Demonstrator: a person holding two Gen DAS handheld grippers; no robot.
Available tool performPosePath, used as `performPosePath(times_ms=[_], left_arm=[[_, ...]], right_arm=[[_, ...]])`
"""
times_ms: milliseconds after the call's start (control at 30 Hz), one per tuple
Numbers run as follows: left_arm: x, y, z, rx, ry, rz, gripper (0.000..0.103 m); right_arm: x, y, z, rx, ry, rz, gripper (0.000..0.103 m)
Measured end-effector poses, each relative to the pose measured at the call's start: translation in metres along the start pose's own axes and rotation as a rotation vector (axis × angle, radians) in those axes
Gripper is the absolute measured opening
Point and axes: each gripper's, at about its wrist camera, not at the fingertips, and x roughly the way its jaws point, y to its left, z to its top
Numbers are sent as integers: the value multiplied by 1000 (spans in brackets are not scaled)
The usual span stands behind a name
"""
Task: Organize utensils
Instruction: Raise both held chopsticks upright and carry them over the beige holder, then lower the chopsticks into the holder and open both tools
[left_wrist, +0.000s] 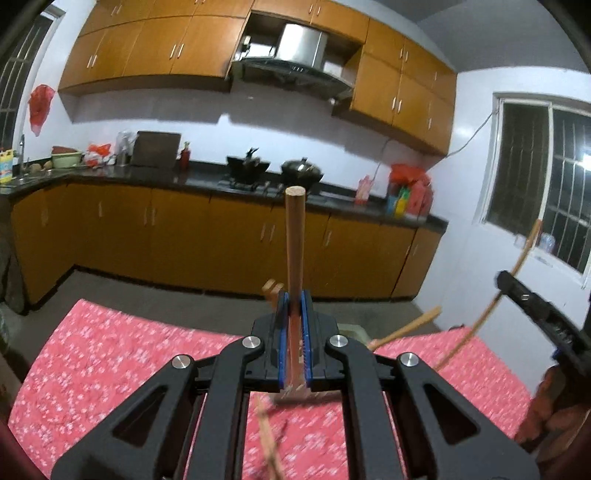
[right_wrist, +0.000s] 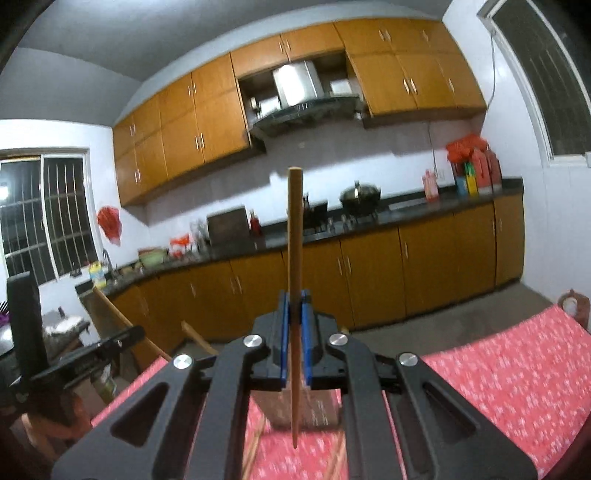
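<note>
Left gripper (left_wrist: 294, 314): blue-padded fingers clamped on a thick round wooden handle (left_wrist: 294, 236), upright above the red floral-clothed desk (left_wrist: 110, 354). Right gripper (right_wrist: 294, 314): clamped on a thin wooden stick (right_wrist: 294, 258), probably a chopstick, upright.

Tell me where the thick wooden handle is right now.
In the left wrist view, the thick wooden handle stands upright, clamped in the left tool, raised above the red patterned tablecloth.

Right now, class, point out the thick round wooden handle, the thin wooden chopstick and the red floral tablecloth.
thick round wooden handle (left_wrist: 295, 240), left wrist view, mid-shaft.
thin wooden chopstick (right_wrist: 294, 236), right wrist view, upper shaft.
red floral tablecloth (left_wrist: 110, 354), left wrist view, bare left part.
</note>
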Motion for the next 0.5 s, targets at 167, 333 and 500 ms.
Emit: performPosePath(times_ms=[167, 333, 500], left_arm=[[7, -15, 21, 11, -68, -7, 7], [22, -17, 28, -12, -95, 4, 7], [39, -15, 26, -7, -114, 39, 7]], right_arm=[[24, 8, 18, -1, -118, -23, 8], [58, 11, 14, -27, -135, -58, 7], [85, 13, 0, -57, -101, -91, 7]])
